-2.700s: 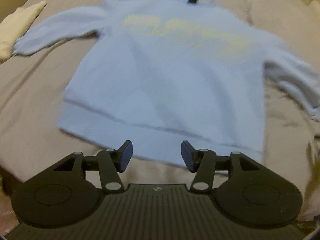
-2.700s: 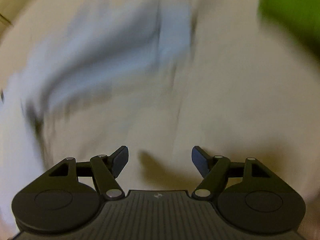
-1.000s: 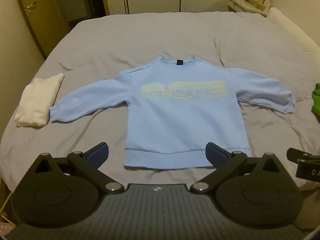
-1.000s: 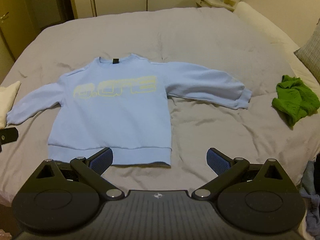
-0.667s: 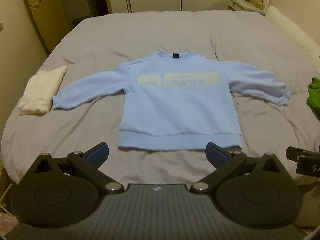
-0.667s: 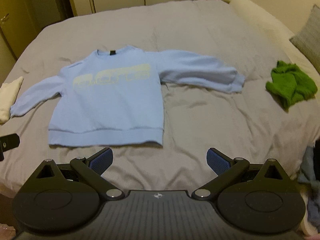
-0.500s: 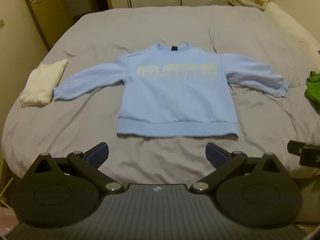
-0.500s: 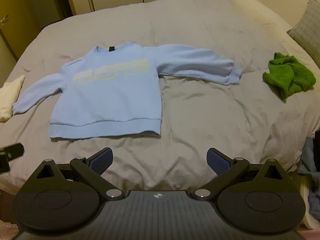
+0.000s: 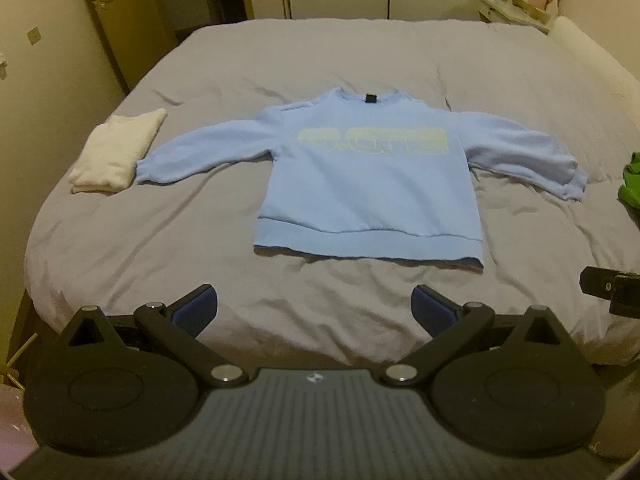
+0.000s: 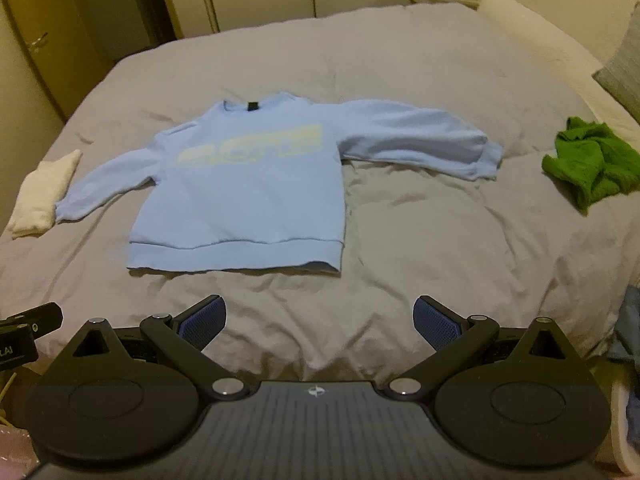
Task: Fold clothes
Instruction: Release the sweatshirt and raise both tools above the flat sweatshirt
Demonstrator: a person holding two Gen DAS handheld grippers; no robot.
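A light blue sweatshirt with yellow lettering lies flat, front up, on the grey bed, both sleeves spread out to the sides. My left gripper hangs open above the bed's near edge, well short of the hem, nothing between its fingers. My right gripper is also open and empty, short of the hem and off to its right. A crumpled green garment lies at the bed's right side.
A folded white cloth rests at the bed's left edge, touching the sweatshirt's left cuff. Wardrobe doors stand beyond the bed, a door to the left. A cream headboard and a grey pillow run along the right. More clothes lie low right.
Both grippers have backed away from the sweatshirt and opened wider. The whole bed now shows, and the sweatshirt lies farther from the fingertips. The garment itself has not moved.
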